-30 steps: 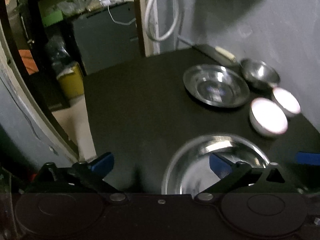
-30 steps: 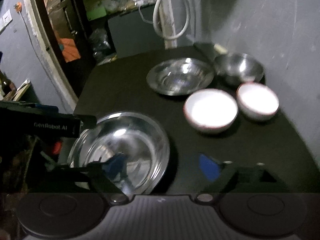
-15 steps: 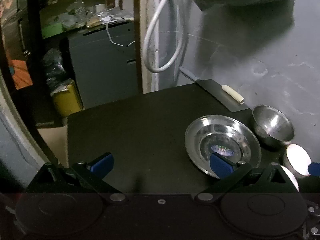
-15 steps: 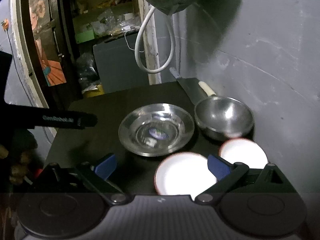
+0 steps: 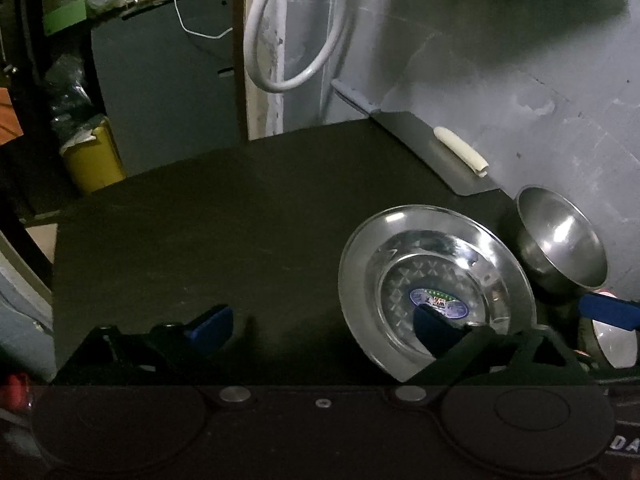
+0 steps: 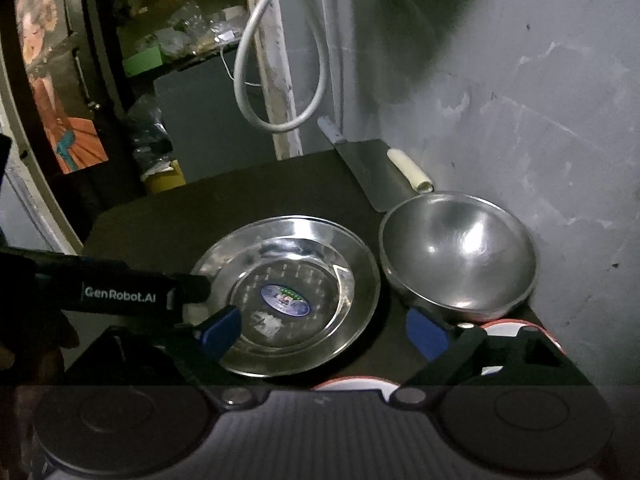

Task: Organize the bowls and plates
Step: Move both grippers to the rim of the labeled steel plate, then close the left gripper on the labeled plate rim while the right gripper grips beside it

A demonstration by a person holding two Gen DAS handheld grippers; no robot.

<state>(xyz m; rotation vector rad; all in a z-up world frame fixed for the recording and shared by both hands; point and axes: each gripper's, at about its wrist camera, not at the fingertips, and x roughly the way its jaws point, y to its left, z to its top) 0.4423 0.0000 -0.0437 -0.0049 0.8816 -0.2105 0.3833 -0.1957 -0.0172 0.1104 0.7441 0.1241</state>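
Plate is a shiny steel one with a wide flat rim, sitting on the dark table right beside a steel bowl, near the wall. Two white bowls peek out just behind the fingers, mostly hidden. Both grippers are wide open and holding nothing: the right gripper hovers over the plate's near edge, and the left gripper has one fingertip over the plate and the other over bare table. My guess is the plate's light, stiff and pretty slippery, so pinching the rim is the way to go; the middle gives nothing to grab. The white bowls look ceramic, so heavier and chippable. A cleaver lies against the wall, so steer clear.
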